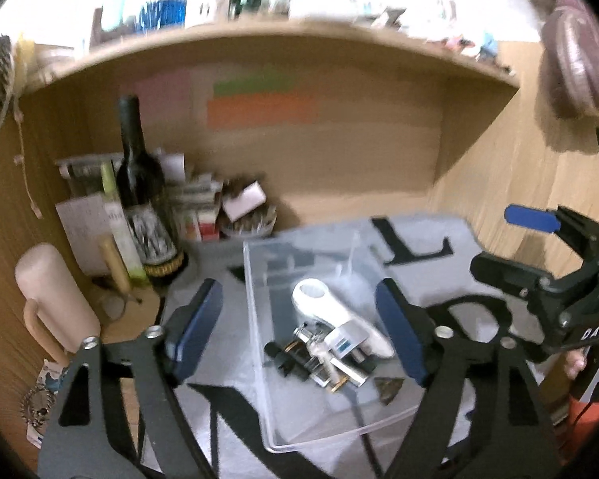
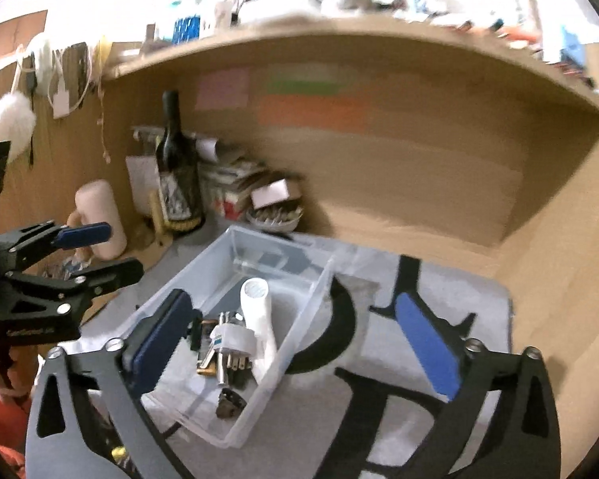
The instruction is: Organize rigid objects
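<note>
A clear plastic bin (image 1: 259, 343) (image 2: 299, 343) sits on a grey mat with black letters (image 1: 411, 247) (image 2: 379, 431). Inside lie a white handled tool (image 1: 323, 303) (image 2: 259, 311), a white plug adapter (image 2: 231, 339) (image 1: 345, 339), small metal and black parts (image 1: 299, 355) and a dark piece (image 2: 229, 401). My left gripper (image 1: 299, 331) is open and empty, its fingers either side of the bin's contents, above them. My right gripper (image 2: 295, 343) is open and empty over the bin's right wall. It also shows in the left wrist view (image 1: 519, 247).
A wooden desk alcove with a shelf (image 1: 283, 36) above surrounds the mat. At the back left stand a dark wine bottle (image 1: 139, 183) (image 2: 177, 167), a pink mug (image 1: 52, 291) (image 2: 100, 215), stacked boxes and papers (image 1: 203, 207) and a small dish (image 2: 273, 215).
</note>
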